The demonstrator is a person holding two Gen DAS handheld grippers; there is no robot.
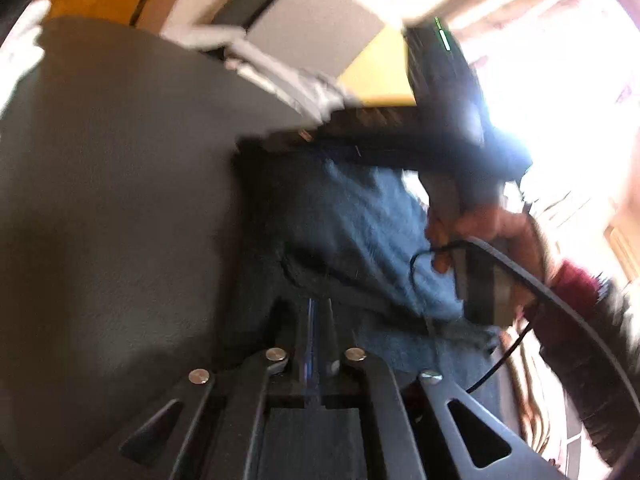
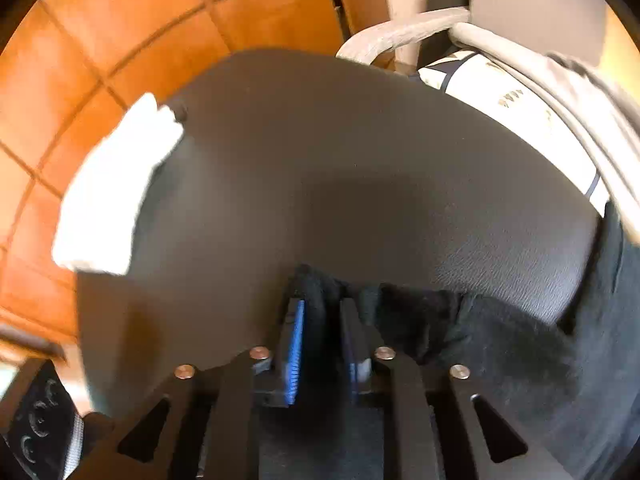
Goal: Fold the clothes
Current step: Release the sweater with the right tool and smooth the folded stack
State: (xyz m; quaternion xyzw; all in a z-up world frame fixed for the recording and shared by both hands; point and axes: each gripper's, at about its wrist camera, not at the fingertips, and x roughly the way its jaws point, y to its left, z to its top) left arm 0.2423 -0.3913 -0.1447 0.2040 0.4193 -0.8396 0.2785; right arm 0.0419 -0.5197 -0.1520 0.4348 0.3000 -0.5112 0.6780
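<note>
Both claws pinch dark garment (image 2: 480, 340): right claw (image 2: 320, 320) clamps an edge, cloth trailing off to its right across grey surface (image 2: 320, 160); left claw (image 1: 316, 320) closed on fabric too.

Grey tabletop mostly bare, with obstacles along its edges.

A wide stretch of the grey table (image 2: 340, 168) lies bare ahead of the right gripper (image 2: 322, 312), whose jaws are clamped on dark cloth (image 2: 500, 344) bunched along the near right. A white cloth (image 2: 112, 196) overhangs the table's left edge above orange floor tiles (image 2: 120, 28). Pale chair rails (image 2: 520, 52) curve just past the far edge. From the left wrist view, the left gripper (image 1: 316, 320) faces blue-and-dark fabric (image 1: 360, 232) filling the middle, the person's hand (image 1: 492, 236) and a black cable (image 1: 560, 296) crowding the right; bare table lies to the left.
</note>
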